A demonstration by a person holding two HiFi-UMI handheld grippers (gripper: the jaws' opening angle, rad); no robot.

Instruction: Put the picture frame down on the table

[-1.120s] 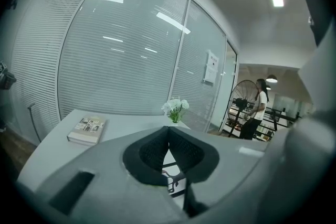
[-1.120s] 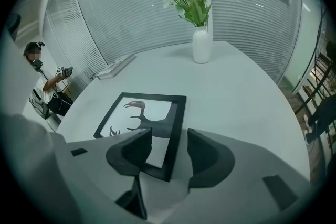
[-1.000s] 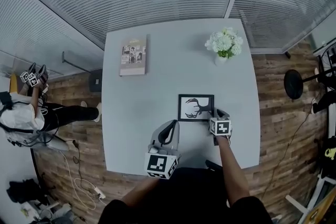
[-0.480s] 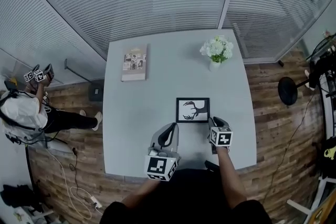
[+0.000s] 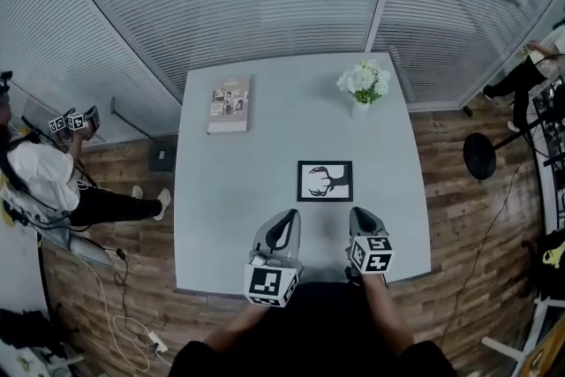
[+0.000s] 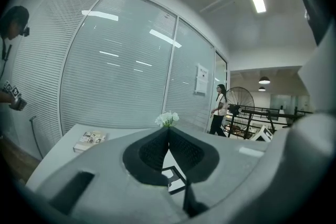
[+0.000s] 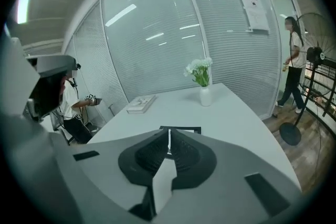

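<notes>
Picture frame (image 5: 325,181) lies flat on the surface (image 5: 238,190). Right claw (image 5: 362,213), at its 5 o'clock, has just clenched empty. Left claw (image 5: 287,215) is clenched too.

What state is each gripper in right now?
Left gripper: shut, empty.
Right gripper: jaws just closed, shut, empty; picture frame lies on the table.

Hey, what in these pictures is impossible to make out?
Picture frame: left gripper view, mostly hidden behind the left gripper.
Book cover print: head view, too small.
Wall notice text: right gripper view, blurred.
Table near edge: head view, partly hidden by the person.
</notes>
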